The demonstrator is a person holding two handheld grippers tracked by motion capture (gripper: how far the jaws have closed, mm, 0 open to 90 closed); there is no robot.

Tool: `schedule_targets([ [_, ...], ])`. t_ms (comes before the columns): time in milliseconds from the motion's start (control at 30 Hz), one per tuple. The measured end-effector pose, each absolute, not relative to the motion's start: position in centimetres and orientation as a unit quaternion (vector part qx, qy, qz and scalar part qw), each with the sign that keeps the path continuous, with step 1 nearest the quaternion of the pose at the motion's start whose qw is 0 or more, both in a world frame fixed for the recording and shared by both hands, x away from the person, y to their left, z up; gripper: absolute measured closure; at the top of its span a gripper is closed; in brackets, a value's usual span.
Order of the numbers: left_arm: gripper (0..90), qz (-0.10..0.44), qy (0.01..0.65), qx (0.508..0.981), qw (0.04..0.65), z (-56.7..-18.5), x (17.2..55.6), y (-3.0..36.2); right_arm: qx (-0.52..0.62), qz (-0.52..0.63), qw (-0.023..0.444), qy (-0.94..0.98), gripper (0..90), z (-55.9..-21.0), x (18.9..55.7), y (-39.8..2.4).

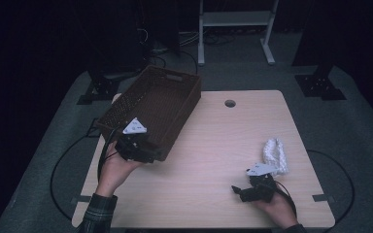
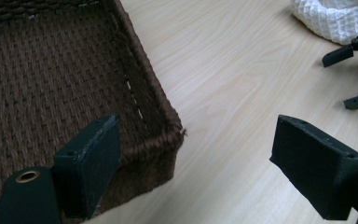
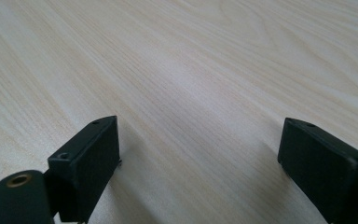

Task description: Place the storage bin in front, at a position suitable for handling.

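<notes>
A brown woven basket (image 1: 182, 116) sits on the left half of the pale wooden table (image 1: 223, 141), its far end reaching past the table's back edge. My left gripper (image 1: 148, 154) is at the basket's near corner. In the left gripper view its jaws stand wide open (image 2: 200, 140), one over the basket's floor and one over the table, with the corner rim (image 2: 156, 88) between them and untouched. My right gripper (image 1: 238, 193) is open above bare wood (image 3: 200, 140) at the front right. A white waffle cloth (image 1: 276, 154) lies crumpled just behind it.
A round cable hole (image 1: 230, 103) sits near the table's back edge. A white metal frame (image 1: 235, 19) stands on the floor behind the table. The left gripper view also catches the cloth (image 2: 335, 18) and the right gripper (image 2: 342, 79) far off.
</notes>
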State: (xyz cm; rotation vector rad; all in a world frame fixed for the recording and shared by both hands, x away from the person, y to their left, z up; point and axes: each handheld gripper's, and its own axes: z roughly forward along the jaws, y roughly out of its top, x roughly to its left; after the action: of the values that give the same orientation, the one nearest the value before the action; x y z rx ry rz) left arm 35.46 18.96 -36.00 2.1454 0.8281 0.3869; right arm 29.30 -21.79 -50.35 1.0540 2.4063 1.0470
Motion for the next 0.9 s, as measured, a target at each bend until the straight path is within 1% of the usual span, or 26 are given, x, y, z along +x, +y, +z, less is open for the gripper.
schedule_targets([
  [133,19.4,0.157,0.323,0.846,0.395,-36.0,36.2,18.6,0.368,0.366,0.156,0.84,11.7,-50.4,29.3,-21.8],
  [200,20.3,0.159,0.324,0.847,0.391,-36.1,36.6,18.5,0.37,0.366,0.154,0.84,11.7,-50.4,29.3,-21.8],
  [233,22.5,0.158,0.325,0.847,0.39,-36.2,36.7,18.4,0.369,0.366,0.154,0.84,11.7,-50.4,29.3,-21.8],
  [467,24.3,0.159,0.33,0.849,0.379,-36.5,37.8,17.9,0.368,0.366,0.156,0.84,11.7,-50.4,29.3,-21.8],
  [700,34.3,0.15,0.336,0.852,0.371,-36.9,39.0,17.3,0.368,0.366,0.156,0.84,11.7,-50.4,29.3,-21.8],
  [767,39.3,0.146,0.336,0.855,0.366,-37.0,39.2,17.1,0.368,0.366,0.156,0.84,11.7,-50.4,29.3,-21.8],
  [833,41.7,0.144,0.335,0.858,0.361,-37.2,39.5,16.9,0.368,0.367,0.156,0.84,11.7,-50.4,29.3,-21.8],
  [900,46.3,0.143,0.335,0.863,0.351,-37.2,39.7,16.7,0.368,0.367,0.155,0.84,11.7,-50.4,29.3,-21.8],
])
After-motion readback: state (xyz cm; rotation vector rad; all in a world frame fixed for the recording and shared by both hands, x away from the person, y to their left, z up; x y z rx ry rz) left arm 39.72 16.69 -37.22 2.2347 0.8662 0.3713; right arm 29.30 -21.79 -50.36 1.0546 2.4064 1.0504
